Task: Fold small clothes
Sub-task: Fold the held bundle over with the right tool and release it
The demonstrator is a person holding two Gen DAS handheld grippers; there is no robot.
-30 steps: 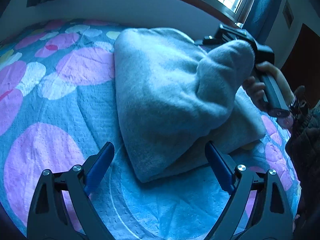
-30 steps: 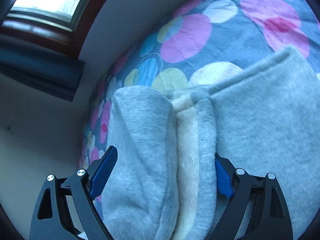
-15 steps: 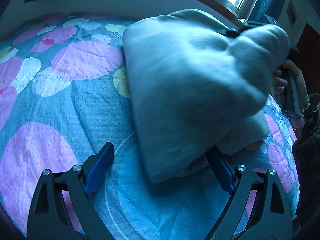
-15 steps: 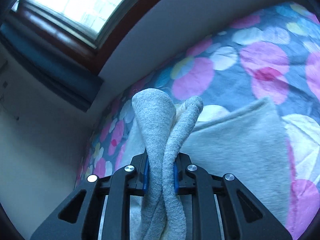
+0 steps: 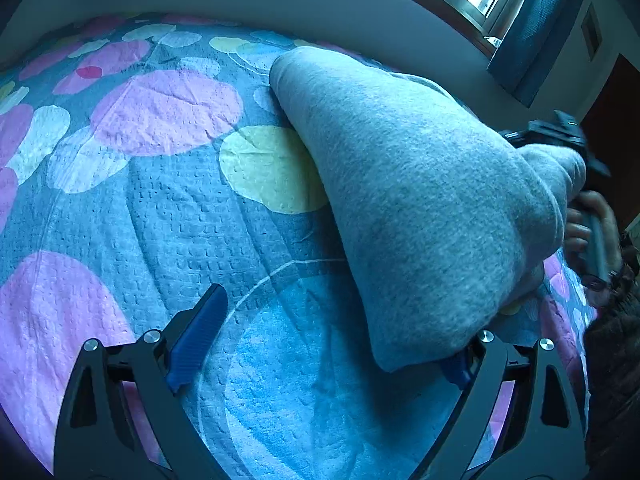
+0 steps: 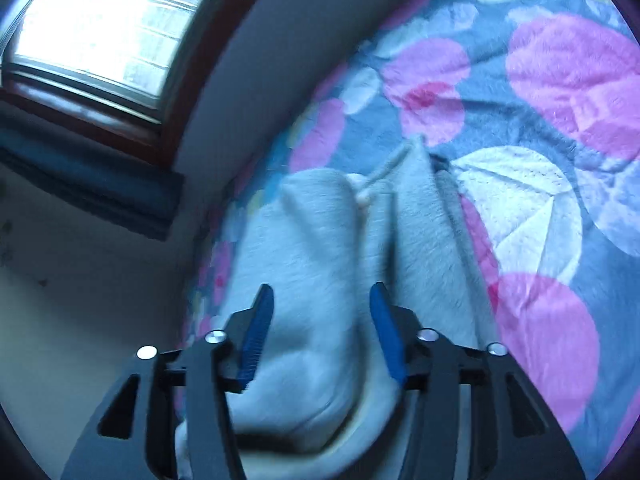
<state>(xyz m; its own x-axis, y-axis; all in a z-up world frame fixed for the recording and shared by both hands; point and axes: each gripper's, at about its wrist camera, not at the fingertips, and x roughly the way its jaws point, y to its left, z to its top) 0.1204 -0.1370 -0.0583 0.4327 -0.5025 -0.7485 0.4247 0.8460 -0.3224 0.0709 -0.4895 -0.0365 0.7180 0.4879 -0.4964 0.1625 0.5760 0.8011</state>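
Opening around a grey fleece garment (image 6: 316, 280) fold, the right gripper (image 6: 320, 332) hovers over the bedspread (image 5: 160, 220); left gripper (image 5: 332, 336) gapes wide.

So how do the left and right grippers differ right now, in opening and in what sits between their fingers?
The left gripper is spread wide with only the bedspread between its fingers; the grey garment overlaps just its right finger. The right gripper is narrower, its fingers opening, with a fold of the garment between them. Both have blue pads on black frames.
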